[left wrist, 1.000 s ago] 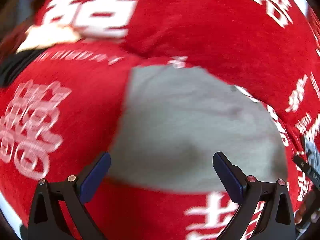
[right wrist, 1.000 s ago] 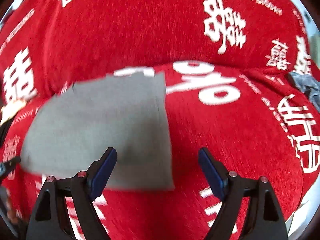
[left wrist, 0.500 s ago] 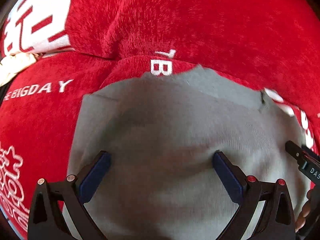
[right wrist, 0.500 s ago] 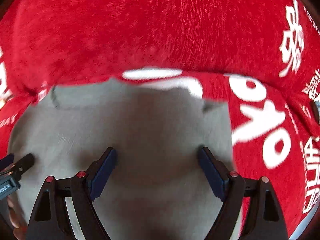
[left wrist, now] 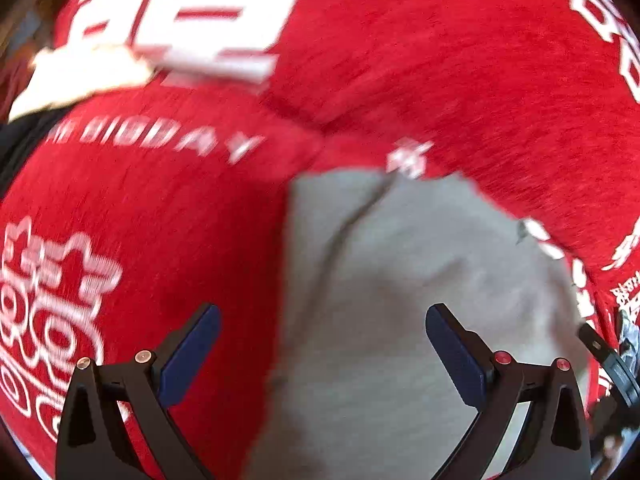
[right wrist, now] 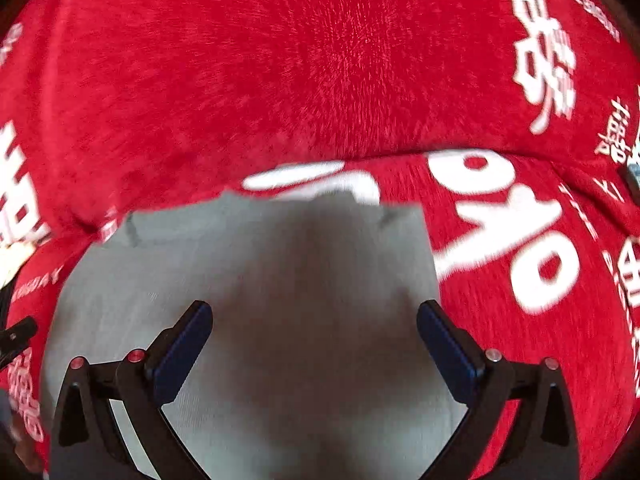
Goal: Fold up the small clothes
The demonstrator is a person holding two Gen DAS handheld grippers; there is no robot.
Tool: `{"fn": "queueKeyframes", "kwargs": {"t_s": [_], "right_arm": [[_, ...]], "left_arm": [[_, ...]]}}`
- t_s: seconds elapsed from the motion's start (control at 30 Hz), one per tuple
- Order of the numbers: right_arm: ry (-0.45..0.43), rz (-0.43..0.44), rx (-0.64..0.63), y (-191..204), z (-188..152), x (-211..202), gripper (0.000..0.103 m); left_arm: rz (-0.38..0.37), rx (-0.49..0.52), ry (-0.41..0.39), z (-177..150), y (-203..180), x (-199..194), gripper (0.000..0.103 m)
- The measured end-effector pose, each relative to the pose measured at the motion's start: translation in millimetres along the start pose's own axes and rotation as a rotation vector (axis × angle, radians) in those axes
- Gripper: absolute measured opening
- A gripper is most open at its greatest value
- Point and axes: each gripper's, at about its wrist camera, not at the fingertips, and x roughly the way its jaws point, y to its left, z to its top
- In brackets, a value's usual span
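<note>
A grey folded garment (left wrist: 420, 288) lies flat on the red plush cover with white characters (left wrist: 160, 220). My left gripper (left wrist: 320, 344) is open and empty, hovering over the garment's left edge. In the right wrist view the same grey garment (right wrist: 280, 280) fills the lower middle. My right gripper (right wrist: 314, 344) is open and empty over the garment's right half, its right finger near the right edge. The other gripper's tip (left wrist: 604, 356) shows at the far right of the left wrist view.
The red cover (right wrist: 320, 60) rises in a soft bulge behind the garment. A cream cloth (left wrist: 80, 76) and something dark lie at the upper left. A small grey-blue item (right wrist: 634, 172) sits at the right edge.
Both grippers stay open. The left view has shifted left, so the garment's left edge now lies between the fingers. The right view has pulled back slightly.
</note>
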Motion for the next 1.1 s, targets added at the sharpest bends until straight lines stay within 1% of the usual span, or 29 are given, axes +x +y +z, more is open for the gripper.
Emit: {"fn": "queueKeyframes", "kwargs": {"t_s": [0.03, 0.07, 0.13, 0.17, 0.2, 0.23, 0.27, 0.3, 0.37, 0.4, 0.43, 0.47, 0.5, 0.53, 0.63, 0.67, 0.7, 0.73, 0.77, 0.8, 0.83, 0.87, 0.93, 1.03, 1.1], "right_arm": [[-0.003, 0.007, -0.002, 2.3, -9.0, -4.2, 0.102], [-0.004, 0.019, -0.009, 7.1, -19.1, -7.7, 0.102], [-0.004, 0.022, -0.038, 19.3, -32.0, -6.8, 0.102], [0.001, 0.008, -0.079, 30.8, -37.9, -0.8, 0.102], [0.006, -0.014, -0.108, 34.7, -39.6, 6.8, 0.103], [0.001, -0.056, -0.149, 41.4, -41.0, 14.5, 0.103], [-0.031, -0.082, -0.180, 45.7, -44.1, 15.2, 0.103], [-0.056, -0.088, -0.189, 46.5, -45.2, 12.8, 0.103], [-0.033, -0.078, -0.170, 43.3, -42.3, 9.7, 0.103], [-0.011, -0.069, -0.160, 40.9, -38.9, 7.7, 0.103], [0.002, -0.054, -0.144, 39.9, -36.3, 1.6, 0.103], [-0.011, -0.034, -0.128, 39.2, -34.0, -4.2, 0.103], [-0.033, -0.017, -0.113, 41.1, -32.7, -11.6, 0.103], [-0.046, -0.007, -0.111, 43.9, -30.7, -14.2, 0.103], [-0.015, 0.023, -0.148, 65.4, -24.8, -8.8, 0.103], [0.000, 0.026, -0.171, 73.4, -23.9, -2.1, 0.103], [0.033, 0.022, -0.201, 83.4, -24.0, 10.6, 0.103], [0.068, 0.003, -0.218, 88.6, -24.9, 22.5, 0.103], [0.093, -0.023, -0.233, 92.4, -27.2, 35.5, 0.103], [0.024, -0.011, -0.216, 90.9, -28.1, 34.7, 0.103], [0.019, -0.008, -0.212, 90.1, -28.5, 38.4, 0.103], [0.007, -0.006, -0.211, 89.5, -29.8, 38.5, 0.103], [-0.005, -0.012, -0.216, 90.9, -31.6, 38.0, 0.103], [-0.028, -0.017, -0.219, 92.7, -34.1, 38.1, 0.103], [-0.017, -0.028, -0.220, 93.2, -31.1, 38.0, 0.103]], "left_arm": [[0.000, -0.011, 0.030, -5.2, 7.5, 7.6, 0.103], [-0.027, -0.015, 0.067, -7.7, 11.0, 18.0, 0.103], [-0.142, -0.043, 0.098, -7.9, 12.8, 32.2, 0.103], [-0.183, -0.066, 0.119, -5.4, 14.8, 40.9, 0.103], [-0.197, -0.089, 0.127, -2.3, 16.4, 47.5, 0.103], [-0.195, -0.093, 0.114, 0.3, 15.6, 51.1, 0.103], [-0.193, -0.074, 0.114, 3.2, 13.5, 54.7, 0.103], [-0.192, -0.066, 0.115, 5.3, 11.1, 55.8, 0.103], [-0.196, -0.056, 0.134, 9.5, 9.4, 56.3, 0.102], [-0.203, -0.050, 0.131, 8.6, 9.3, 56.8, 0.095], [-0.214, -0.036, 0.115, 10.1, 7.5, 53.7, 0.083], [-0.222, -0.024, 0.101, 10.4, 6.9, 48.2, 0.075], [-0.246, -0.006, 0.085, 11.0, 3.8, 43.3, 0.054], [-0.273, 0.008, 0.086, 11.1, 0.4, 40.9, 0.044], [-0.236, 0.037, 0.074, 11.8, -10.3, 43.1, 0.044], [-0.242, 0.034, 0.071, 12.5, -10.5, 44.7, 0.045], [-0.251, 0.023, 0.074, 11.2, -7.0, 43.9, 0.046], [-0.267, 0.002, 0.079, 11.8, -3.3, 45.7, 0.051], [-0.282, -0.006, 0.081, 10.5, 0.5, 45.0, 0.051], [-0.294, -0.007, 0.077, 11.3, 1.9, 44.1, 0.051], [-0.297, 0.002, 0.071, 11.7, 1.3, 43.7, 0.050], [-0.296, 0.010, 0.063, 11.8, -0.1, 44.4, 0.047], [-0.305, 0.019, 0.044, 12.7, -0.8, 42.5, 0.031], [-0.336, -0.021, 0.047, 16.2, 6.5, 35.5, 0.019], [-0.340, -0.034, 0.045, 18.3, 7.5, 30.4, 0.018]]}}
